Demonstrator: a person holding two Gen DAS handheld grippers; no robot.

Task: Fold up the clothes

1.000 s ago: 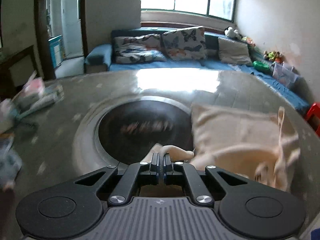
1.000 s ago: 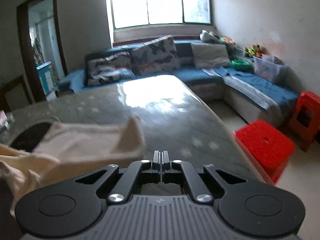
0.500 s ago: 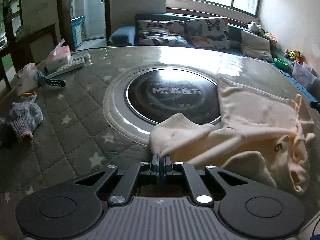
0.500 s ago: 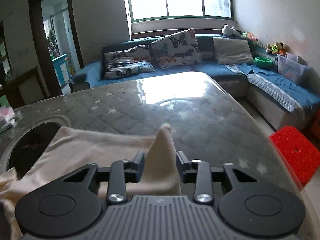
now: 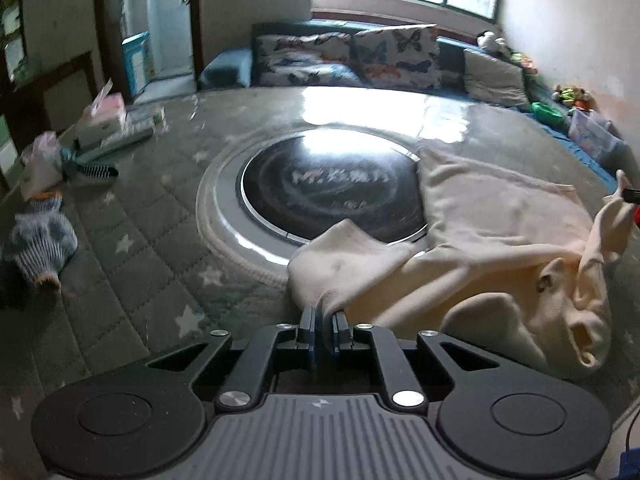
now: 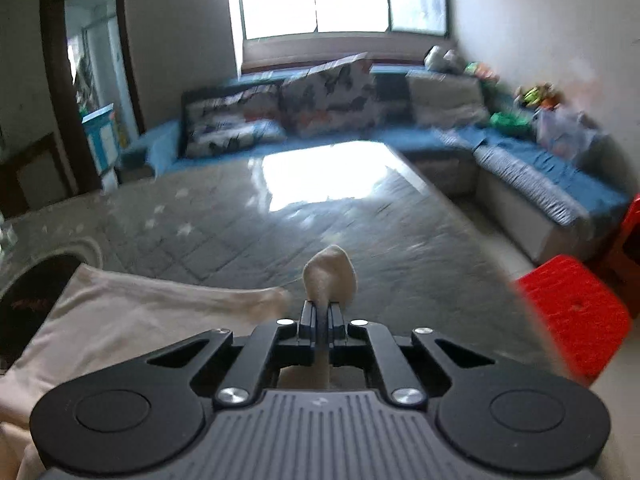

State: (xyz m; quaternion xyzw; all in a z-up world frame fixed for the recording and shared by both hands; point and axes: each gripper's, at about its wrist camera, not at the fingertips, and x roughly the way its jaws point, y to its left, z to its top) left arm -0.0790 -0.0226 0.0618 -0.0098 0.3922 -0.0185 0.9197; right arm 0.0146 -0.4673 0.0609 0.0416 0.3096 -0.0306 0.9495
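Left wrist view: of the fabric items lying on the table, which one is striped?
The small knitted piece at the table's far left edge: blue and white stripes with an orange cuff. The cream garment, pinched in the left gripper, is plain.

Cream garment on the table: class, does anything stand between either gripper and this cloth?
Nothing visible does. The left gripper has the cream garment between its fingers, which are opening, and the right gripper is shut on another corner of the garment. The grey sock lies far off on the table.
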